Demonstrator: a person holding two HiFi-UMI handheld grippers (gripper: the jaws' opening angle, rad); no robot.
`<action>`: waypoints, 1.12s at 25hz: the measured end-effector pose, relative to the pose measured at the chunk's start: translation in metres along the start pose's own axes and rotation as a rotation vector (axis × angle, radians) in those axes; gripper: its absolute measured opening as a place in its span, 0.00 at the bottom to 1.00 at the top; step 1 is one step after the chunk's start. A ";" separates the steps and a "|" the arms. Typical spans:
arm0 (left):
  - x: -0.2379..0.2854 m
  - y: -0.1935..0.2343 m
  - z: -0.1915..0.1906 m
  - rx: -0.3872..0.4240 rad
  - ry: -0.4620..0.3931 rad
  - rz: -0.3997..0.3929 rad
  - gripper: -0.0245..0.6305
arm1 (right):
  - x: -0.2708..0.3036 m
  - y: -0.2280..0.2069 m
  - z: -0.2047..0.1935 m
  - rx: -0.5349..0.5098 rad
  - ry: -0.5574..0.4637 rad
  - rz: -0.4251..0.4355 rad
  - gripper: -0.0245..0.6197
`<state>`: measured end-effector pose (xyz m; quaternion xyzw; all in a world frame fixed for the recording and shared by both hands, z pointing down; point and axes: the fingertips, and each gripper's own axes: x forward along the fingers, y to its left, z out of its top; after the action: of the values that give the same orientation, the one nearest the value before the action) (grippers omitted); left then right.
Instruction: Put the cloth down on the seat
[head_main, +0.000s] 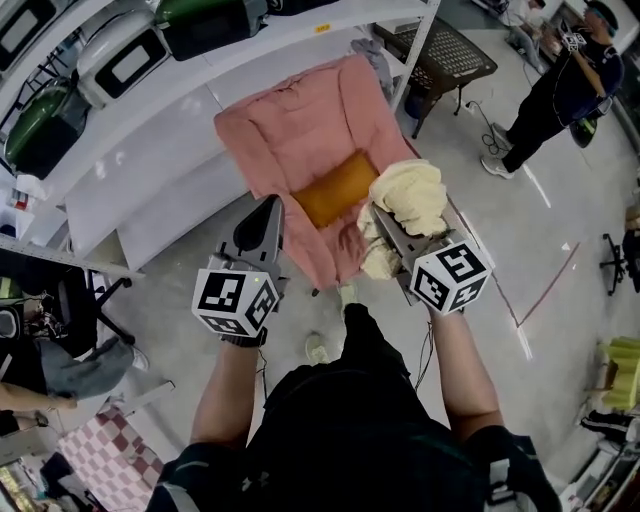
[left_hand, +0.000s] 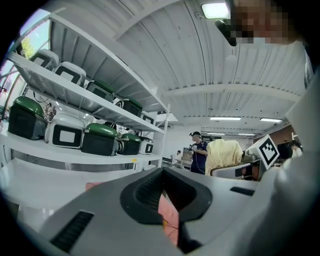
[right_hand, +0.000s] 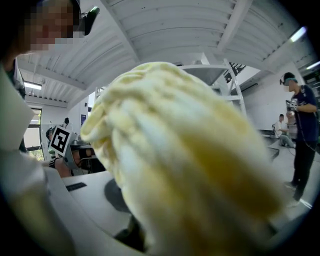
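Right hand-held gripper (head_main: 390, 228) clamped on a bunched cream cloth (head_main: 410, 195), cloth held over the near right side of the pink armchair (head_main: 290, 130), orange cushion (head_main: 335, 187) just left of it, left hand-held gripper (head_main: 268, 210) closed on nothing, white shelf (head_main: 140, 130) far left.

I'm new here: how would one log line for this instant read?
right gripper: shut on yellow cloth, held up near pink armchair | left gripper: shut, empty | orange cushion: on seat | yellow cloth: not yet down
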<state>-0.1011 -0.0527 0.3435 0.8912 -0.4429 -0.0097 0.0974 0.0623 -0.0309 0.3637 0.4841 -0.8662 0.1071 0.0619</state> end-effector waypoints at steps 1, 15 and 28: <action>0.006 0.005 -0.004 -0.002 0.007 0.010 0.05 | 0.010 -0.005 -0.004 0.002 0.009 0.012 0.19; 0.139 0.095 -0.061 -0.007 0.082 0.174 0.05 | 0.188 -0.113 -0.073 0.022 0.203 0.184 0.19; 0.219 0.151 -0.159 -0.051 0.177 0.213 0.05 | 0.313 -0.158 -0.238 0.060 0.549 0.298 0.20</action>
<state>-0.0704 -0.2890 0.5423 0.8338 -0.5241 0.0682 0.1594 0.0334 -0.3110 0.6807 0.3064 -0.8751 0.2670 0.2627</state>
